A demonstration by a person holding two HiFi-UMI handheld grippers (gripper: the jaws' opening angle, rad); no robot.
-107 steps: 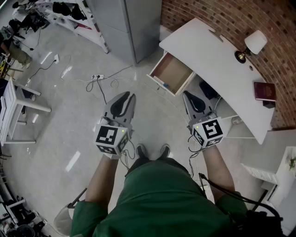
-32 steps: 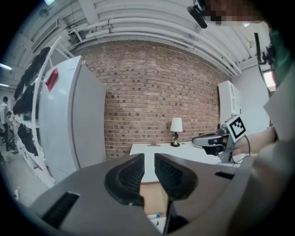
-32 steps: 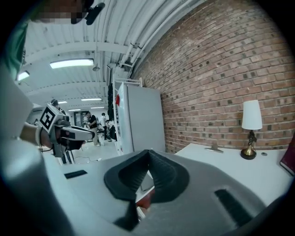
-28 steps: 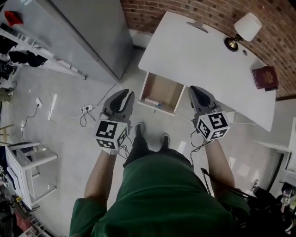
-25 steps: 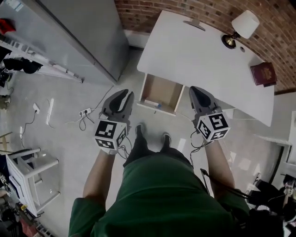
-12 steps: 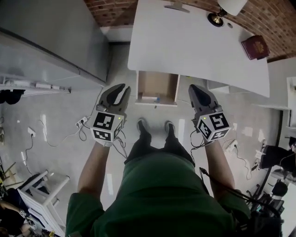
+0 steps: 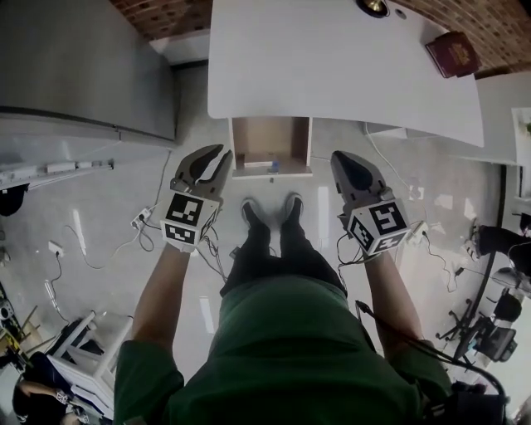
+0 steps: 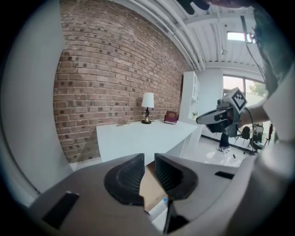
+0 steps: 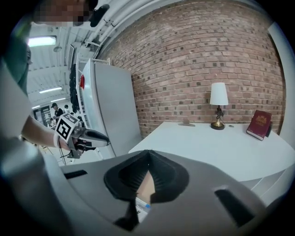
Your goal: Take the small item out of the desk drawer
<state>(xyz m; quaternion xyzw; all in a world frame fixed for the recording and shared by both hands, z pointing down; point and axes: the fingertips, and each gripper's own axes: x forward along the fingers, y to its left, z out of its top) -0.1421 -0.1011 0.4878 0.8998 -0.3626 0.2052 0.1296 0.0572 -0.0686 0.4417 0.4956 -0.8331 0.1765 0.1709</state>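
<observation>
One drawer [image 7: 270, 137]; one small item [image 7: 260, 163]

Red brick wall [image 9: 198, 55], tall grey cabinet [image 9: 108, 106] beside it. Pale glossy floor [image 7: 91, 274], cables [image 7: 141, 228] trailing across. Window [image 8: 230, 85] bright at far side; strip lights [image 9: 41, 41] overhead.

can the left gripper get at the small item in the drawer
Probably yes: the drawer is open, the small item lies uncovered at its front, nothing blocks the left gripper.

Lamp [image 7: 373, 7] cut by top edge; drawer item [image 7: 264, 164] too small to identify
</observation>
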